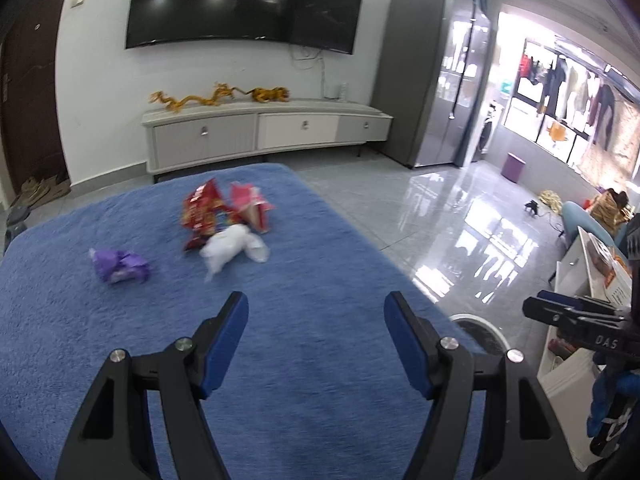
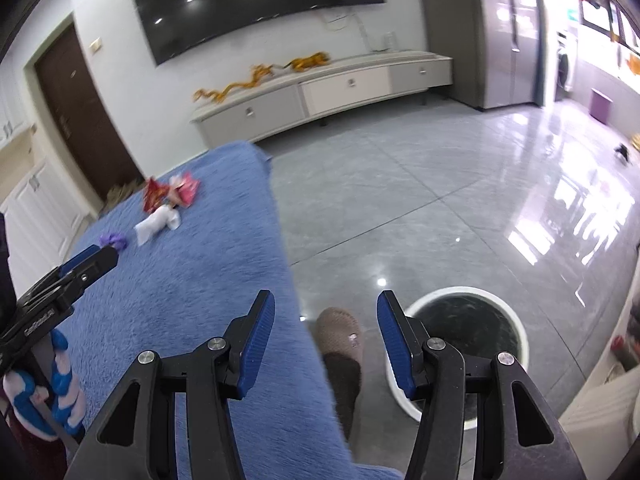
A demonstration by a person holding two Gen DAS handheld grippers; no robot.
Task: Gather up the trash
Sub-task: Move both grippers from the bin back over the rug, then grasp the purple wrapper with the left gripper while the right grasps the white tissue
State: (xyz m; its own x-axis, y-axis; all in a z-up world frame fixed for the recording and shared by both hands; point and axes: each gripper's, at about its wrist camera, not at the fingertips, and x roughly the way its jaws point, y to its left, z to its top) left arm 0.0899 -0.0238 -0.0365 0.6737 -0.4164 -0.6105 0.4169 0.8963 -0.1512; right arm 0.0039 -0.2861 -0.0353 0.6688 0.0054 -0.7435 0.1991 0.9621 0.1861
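Both claws released over the blue tabletop; trash lies ahead of them.

I see my left claw (image 1: 316, 312) spread wide, gripping nothing, above the blue tabletop (image 1: 120, 340). From left to right on it lie a purple wrapper (image 1: 120, 266), a red snack bag (image 1: 202, 212), a white crumpled paper (image 1: 230, 250) touching the bag, and a pink wrapper (image 1: 252, 204). My right claw (image 2: 326, 310) is also spread and empty, poised over the tabletop edge, with a slippered foot (image 2: 340, 332) and a white-rimmed bin (image 2: 468, 320) on the floor below.
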